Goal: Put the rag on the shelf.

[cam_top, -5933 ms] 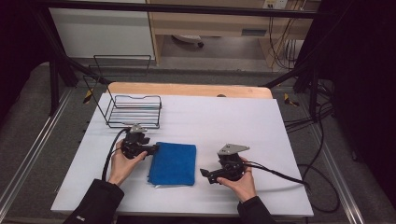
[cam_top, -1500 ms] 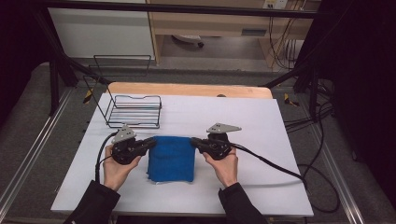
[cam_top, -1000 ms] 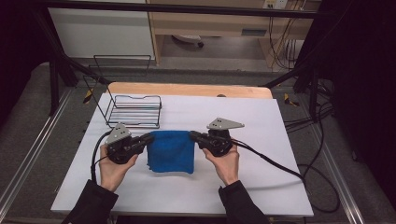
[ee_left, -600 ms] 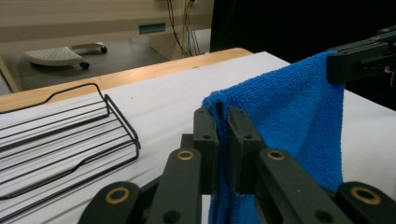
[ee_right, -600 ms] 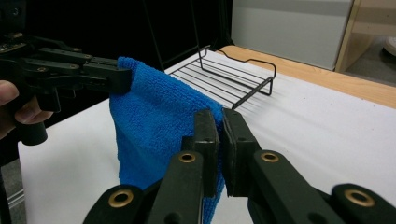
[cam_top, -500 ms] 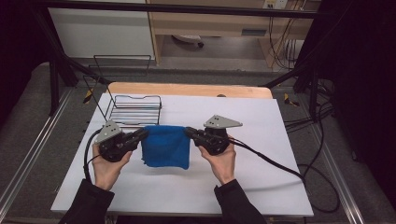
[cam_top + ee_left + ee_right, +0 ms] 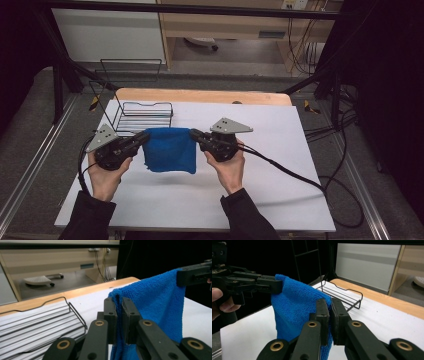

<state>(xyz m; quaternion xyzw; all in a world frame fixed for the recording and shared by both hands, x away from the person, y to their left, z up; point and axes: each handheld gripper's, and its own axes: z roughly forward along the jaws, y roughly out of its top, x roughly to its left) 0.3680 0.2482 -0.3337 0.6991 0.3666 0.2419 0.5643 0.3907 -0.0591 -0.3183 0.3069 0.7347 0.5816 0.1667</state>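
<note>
**Blue cloth hung between two grippers, wire rack behind**

The left gripper (image 7: 141, 139) is clamped on one top corner of the blue cloth (image 7: 170, 149), and the right gripper (image 7: 196, 136) is clamped on the other; in each gripper view the two black jaws stand almost together with a fold of terry pinched between them. The cloth sits at the centre of the high view, hanging clear of the white table (image 7: 280, 150), its shadow on the surface just beneath. Its long axis, the taut top edge, runs left to right across the frame from one gripper to the other, and the rest drapes straight down. The wire rack (image 7: 142, 114) stands up and to the left of the cloth, so the left gripper is nearer to it. Any carry towards the rack would likely need both hands moving together, keeping the edge level.
</note>
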